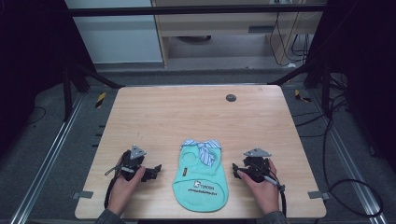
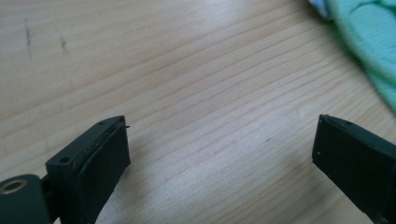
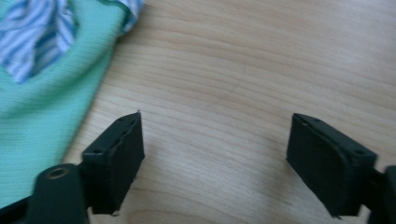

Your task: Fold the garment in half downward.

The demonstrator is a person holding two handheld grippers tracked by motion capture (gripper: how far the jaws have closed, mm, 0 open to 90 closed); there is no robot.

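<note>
Presently: mint pet shirt (image 1: 200, 175) flat near surface (image 1: 187, 112) front edge; left tongs (image 1: 156, 169), right tongs (image 1: 235, 169) wide open, empty, flanking. Step judged: pre-grasp; next, closing on hems.

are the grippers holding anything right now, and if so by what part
Nothing is held. The left gripper and the right gripper both have their jaws wide apart over bare table, one on each side of the green shirt, not touching it.
</note>
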